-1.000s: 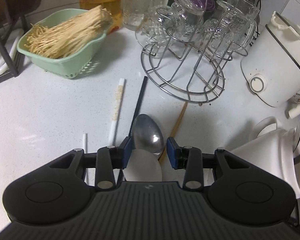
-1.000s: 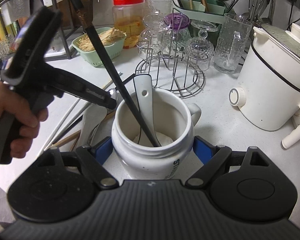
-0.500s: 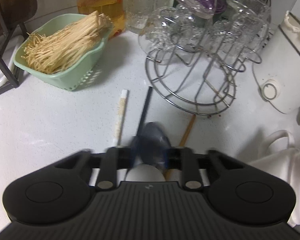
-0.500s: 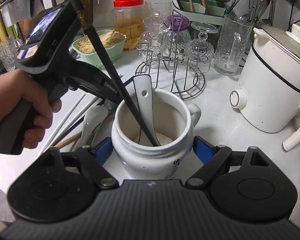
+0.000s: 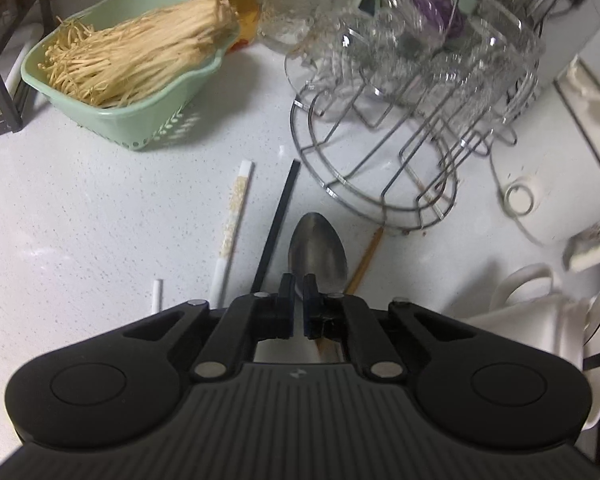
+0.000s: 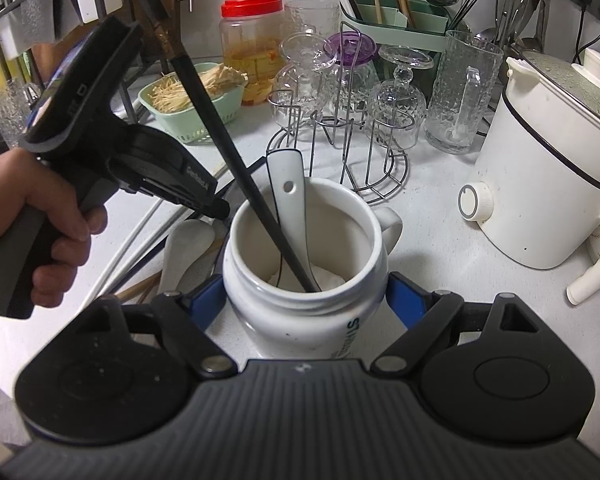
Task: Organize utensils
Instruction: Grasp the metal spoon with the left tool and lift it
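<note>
The white countertop [image 5: 80,220] carries everything here, and the biggest task piece on it is the white ceramic jar [image 6: 304,280], clamped at its sides between the blue pads of the right gripper [image 6: 306,300], which steadies it upright. Inside it lean a white ceramic spoon [image 6: 290,200] and a black chopstick [image 6: 228,152], both tipped toward the upper left of the right wrist view.

Just to the jar's left, the left gripper [image 5: 299,292] points steeply down at the loose utensils, its jaws drawn nearly together on the neck of the metal spoon [image 5: 318,246]. The spoon's bowl sticks out beyond the fingertips, away from the camera, and its long axis runs straight along the gripper's own line (the handle is hidden under the gripper body, so how much of it is caught I cannot tell).

Beside the spoon lie a black chopstick on the counter [image 5: 278,224], a white chopstick [image 5: 234,232] and a wooden chopstick [image 5: 366,258], all roughly parallel to it.

The coming move, as I judge it, is lift and swing right: the jar's mouth lies to the right of the left gripper, near, so the spoon must go handle-first or tilt upright to drop in
</note>
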